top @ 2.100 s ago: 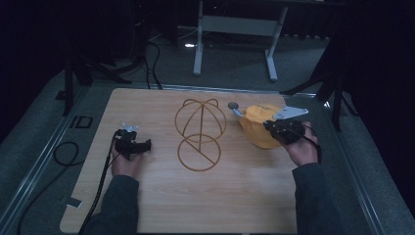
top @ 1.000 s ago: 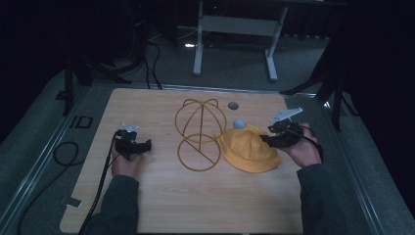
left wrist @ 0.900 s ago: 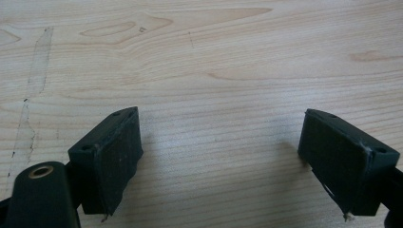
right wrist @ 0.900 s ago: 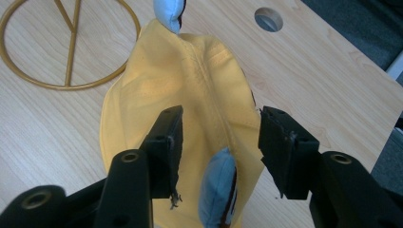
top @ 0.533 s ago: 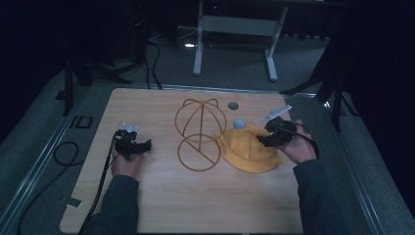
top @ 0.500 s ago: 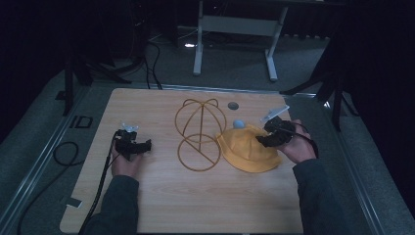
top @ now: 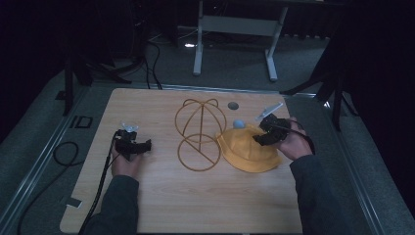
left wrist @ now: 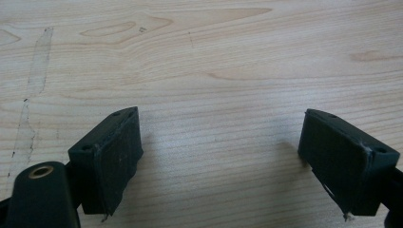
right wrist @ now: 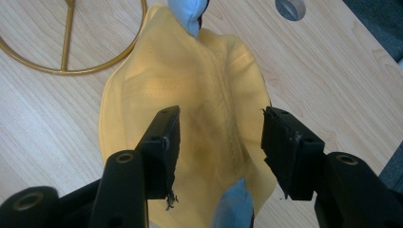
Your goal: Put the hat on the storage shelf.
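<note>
the yellow hat (top: 247,149) lay flat on the wooden table (top: 161,205), toward its right side, just beside the gold wire hat stand (top: 199,131), whose ring-shaped base rested on the wood at the hat's left. a light blue pompom (top: 238,124) showed at the far edge of the hat, and in the right gripper view a second light blue piece (right wrist: 234,204) lay near the lens on the hat's near edge. the cloth was creased, with stitched seams running along its length. no brand, label or writing could be read on the hat, the stand or the table.

the right gripper (top: 262,133) hung over the right half of the hat, held in the person's right hand (top: 292,143). its jaws had just been opening; in the right gripper view they stood apart with the yellow cloth seen between them and neither pad pressing on it, so the hat lay released.

a small round grey hole (top: 233,105) sat in the tabletop beyond the hat. the left gripper (top: 142,145) rested well apart at the table's left side, jaws spread wide over bare wood, grasping nothing, its cable (top: 100,181) trailing back along the sleeve.
</note>
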{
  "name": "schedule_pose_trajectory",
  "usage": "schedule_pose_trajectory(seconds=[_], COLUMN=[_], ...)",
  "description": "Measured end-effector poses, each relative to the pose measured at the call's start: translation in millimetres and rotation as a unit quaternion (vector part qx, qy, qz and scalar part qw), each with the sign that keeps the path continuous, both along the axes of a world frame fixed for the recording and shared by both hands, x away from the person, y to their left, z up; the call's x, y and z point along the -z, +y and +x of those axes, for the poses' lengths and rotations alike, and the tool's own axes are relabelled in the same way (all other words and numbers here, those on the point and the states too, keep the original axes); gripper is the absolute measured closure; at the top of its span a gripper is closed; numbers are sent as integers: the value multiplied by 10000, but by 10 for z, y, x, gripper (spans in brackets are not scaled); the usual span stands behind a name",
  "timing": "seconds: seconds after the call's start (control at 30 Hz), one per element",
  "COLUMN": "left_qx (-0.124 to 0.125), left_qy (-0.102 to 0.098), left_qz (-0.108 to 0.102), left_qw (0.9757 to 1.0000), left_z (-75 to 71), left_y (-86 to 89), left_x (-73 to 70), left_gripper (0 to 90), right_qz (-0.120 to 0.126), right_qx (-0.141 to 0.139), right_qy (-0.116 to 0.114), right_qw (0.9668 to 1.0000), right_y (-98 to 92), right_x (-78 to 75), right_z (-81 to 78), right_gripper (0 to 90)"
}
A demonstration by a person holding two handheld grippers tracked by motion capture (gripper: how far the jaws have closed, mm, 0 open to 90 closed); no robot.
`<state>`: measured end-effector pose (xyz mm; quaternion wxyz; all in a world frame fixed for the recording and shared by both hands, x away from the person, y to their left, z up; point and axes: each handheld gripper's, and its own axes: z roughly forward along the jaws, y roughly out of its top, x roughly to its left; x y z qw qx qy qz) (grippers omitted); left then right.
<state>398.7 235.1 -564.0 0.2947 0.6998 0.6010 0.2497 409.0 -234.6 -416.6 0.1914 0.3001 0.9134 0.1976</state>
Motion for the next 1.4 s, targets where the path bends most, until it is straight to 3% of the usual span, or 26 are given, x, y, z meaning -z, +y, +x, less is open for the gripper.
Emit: schedule_pose_trajectory(seconds=[0.57,0.73,0.97,1.13,1.4], left_qx=[3,1,1,4,2], left_qy=[-3,-2,-1,1,0], left_qz=[-1,0,0,2,0], left_qw=[10000,10000,10000,10000,10000], left_z=[0,0,0,0,0], left_y=[0,0,0,1,0], left_x=[0,0,0,0,0], left_gripper=[146,146,147,147,146], right_qz=[-272,-448,-482,-486,-569], right_qx=[-118,-129,-135,-68,-68], right_qy=[351,537,676,1022,1164], right_qw=[9989,9975,9965,9936,9915], right_y=[130,161,200,238,271], right_x=[73,93,84,92,101], right_z=[140,194,255,347,400], right_gripper=[495,494,497,505,559])
